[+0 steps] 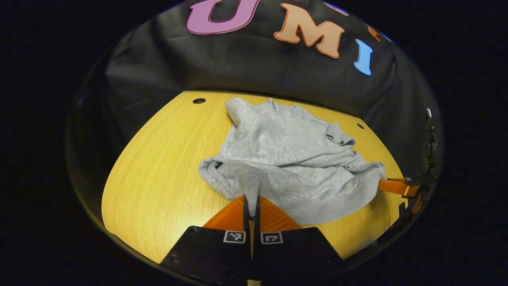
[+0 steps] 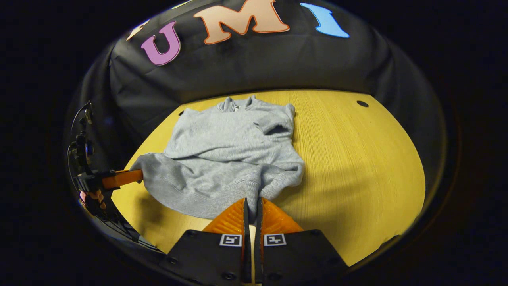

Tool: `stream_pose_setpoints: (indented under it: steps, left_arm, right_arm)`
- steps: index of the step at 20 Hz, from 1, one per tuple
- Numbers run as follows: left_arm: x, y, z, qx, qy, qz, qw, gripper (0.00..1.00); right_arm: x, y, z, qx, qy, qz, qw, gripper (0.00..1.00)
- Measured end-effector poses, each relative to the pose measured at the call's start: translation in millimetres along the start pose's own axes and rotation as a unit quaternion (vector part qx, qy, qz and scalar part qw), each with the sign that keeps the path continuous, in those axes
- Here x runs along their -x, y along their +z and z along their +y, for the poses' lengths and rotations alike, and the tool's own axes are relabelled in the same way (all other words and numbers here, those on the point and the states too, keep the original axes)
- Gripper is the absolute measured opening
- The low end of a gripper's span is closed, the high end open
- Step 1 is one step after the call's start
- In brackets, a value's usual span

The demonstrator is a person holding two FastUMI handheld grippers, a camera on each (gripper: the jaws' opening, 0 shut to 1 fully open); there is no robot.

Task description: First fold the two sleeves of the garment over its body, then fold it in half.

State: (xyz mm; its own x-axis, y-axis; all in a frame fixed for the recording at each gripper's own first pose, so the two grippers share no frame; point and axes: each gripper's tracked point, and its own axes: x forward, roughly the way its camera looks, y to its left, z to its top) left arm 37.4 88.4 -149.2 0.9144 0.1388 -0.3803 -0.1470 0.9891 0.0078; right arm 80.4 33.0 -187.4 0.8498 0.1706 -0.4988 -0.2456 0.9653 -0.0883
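Left gripper view: the left gripper (image 1: 251,200) pinches the hem of the grey sweatshirt (image 1: 285,159), jaws nearly closed on cloth. The right gripper (image 2: 252,204) likewise clamps the hem's other corner. The sweatshirt stretches ahead towards the collar (image 2: 238,104), both sleeves folded in, on the table (image 2: 357,159).

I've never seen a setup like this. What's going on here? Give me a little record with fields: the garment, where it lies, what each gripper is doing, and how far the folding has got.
garment: grey sweatshirt, rumpled, collar at the far end
surface: yellow wooden table
left gripper: shut on the near hem, cloth pinched between its fingers
right gripper: shut on the near hem at the other corner
sleeves: both appear folded over the body
lift: near hem raised off the table, far part lying on it
stage: likely starting the fold in half
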Motion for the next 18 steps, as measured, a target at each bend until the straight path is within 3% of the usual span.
stream_pose_setpoints:
  steps: [8, 14, 18]
  left_arm:
    - [-40, 66, 2, -0.060, -0.014, -0.009, 0.998, 0.00]
    - [-70, 115, 2, -0.042, -0.005, -0.028, 0.999, 0.00]
    - [-102, 142, 4, -0.056, 0.004, -0.038, 0.998, 0.00]
  right_arm:
    - [-30, 62, -9, -0.016, 0.014, -0.006, 1.000, 0.06]
    - [-59, 112, -21, -0.025, 0.001, -0.024, 0.999, 0.05]
    - [-88, 131, -25, -0.018, 0.000, -0.018, 1.000, 0.05]
